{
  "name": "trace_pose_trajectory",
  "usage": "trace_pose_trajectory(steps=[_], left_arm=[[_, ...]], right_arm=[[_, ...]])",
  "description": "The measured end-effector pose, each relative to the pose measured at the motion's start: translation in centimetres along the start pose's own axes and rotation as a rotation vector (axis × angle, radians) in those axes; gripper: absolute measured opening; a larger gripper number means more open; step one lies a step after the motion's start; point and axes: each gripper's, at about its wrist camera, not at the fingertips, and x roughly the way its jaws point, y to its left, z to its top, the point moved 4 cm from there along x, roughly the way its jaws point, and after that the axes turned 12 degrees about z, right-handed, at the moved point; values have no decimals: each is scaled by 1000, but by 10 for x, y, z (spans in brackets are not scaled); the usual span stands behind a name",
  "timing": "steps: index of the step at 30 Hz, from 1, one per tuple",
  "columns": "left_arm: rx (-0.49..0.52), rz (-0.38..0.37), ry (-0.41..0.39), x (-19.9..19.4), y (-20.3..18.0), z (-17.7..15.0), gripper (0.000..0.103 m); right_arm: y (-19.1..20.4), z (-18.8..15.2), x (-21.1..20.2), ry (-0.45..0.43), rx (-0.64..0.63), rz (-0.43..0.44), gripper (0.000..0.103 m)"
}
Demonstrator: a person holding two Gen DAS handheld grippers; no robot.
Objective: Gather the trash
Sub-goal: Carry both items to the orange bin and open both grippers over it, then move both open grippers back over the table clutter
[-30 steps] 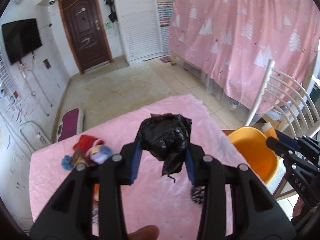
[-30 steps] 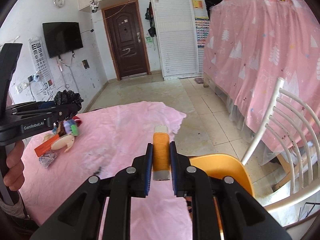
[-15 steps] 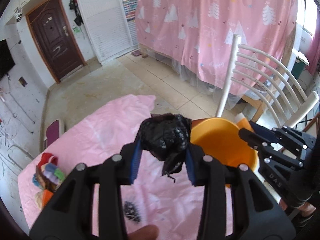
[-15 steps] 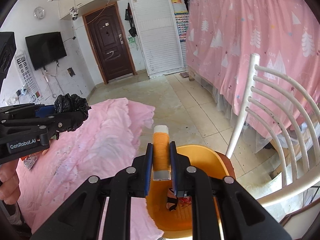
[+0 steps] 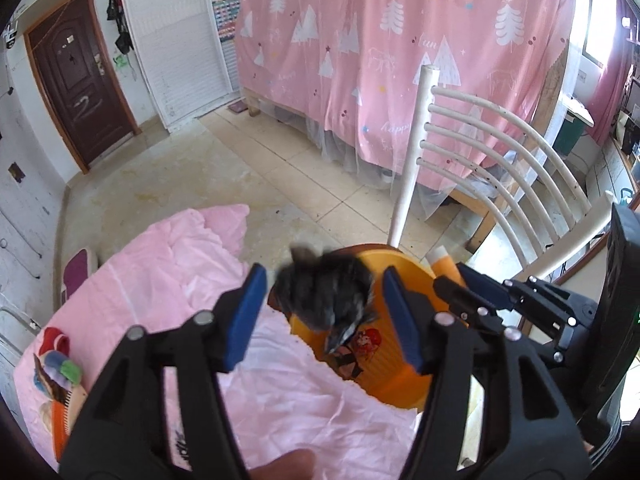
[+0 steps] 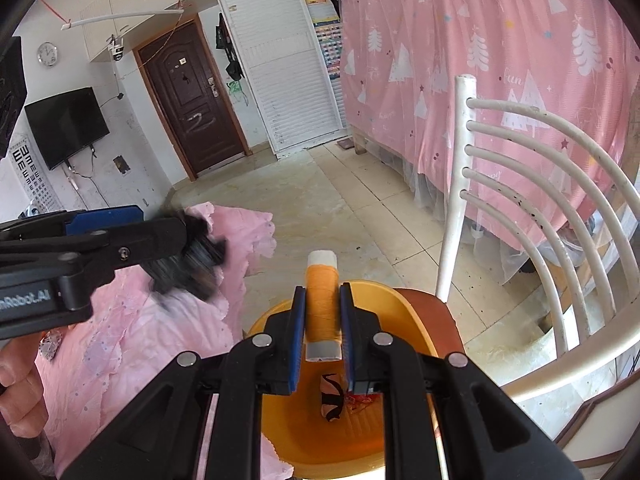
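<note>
The crumpled black plastic bag (image 5: 324, 298) hangs blurred between the blue pads of my left gripper (image 5: 323, 280), whose jaws are opening. The pads stand clear of the bag on both sides. It is right above the near rim of the orange bin (image 5: 404, 260). In the right wrist view the bag (image 6: 192, 268) shows at the left gripper's tip, over the cloth's edge. My right gripper (image 6: 322, 292) is shut on an orange thread spool (image 6: 321, 308), held upright above the bin (image 6: 408, 300). A printed wrapper (image 6: 332, 396) lies in the bin's bottom.
The bin sits on a white slatted chair (image 5: 480, 152) beside the table with the pink cloth (image 5: 160, 264). A heap of small colourful items (image 5: 56, 368) lies at the table's far left. A pink curtain (image 5: 400, 60) hangs behind. A hand (image 6: 20, 392) holds the left gripper.
Both grippers swung from the table to over the orange bin. The left jaws spread apart and the black bag came loose between them. The right still holds the spool.
</note>
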Motion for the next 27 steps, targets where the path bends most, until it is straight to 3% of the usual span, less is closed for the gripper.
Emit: trace_pose_trajectory(steps=[11, 18, 27], left_arm=[[-52, 2, 4, -10, 23, -6, 62], [-91, 2, -21, -26, 50, -11, 63], [-166, 21, -59, -47, 97, -24, 66]], right_arm=[[9, 0, 15, 37, -12, -35, 9], [29, 6, 17, 37, -32, -35, 28], [89, 16, 23, 39, -124, 1, 43]])
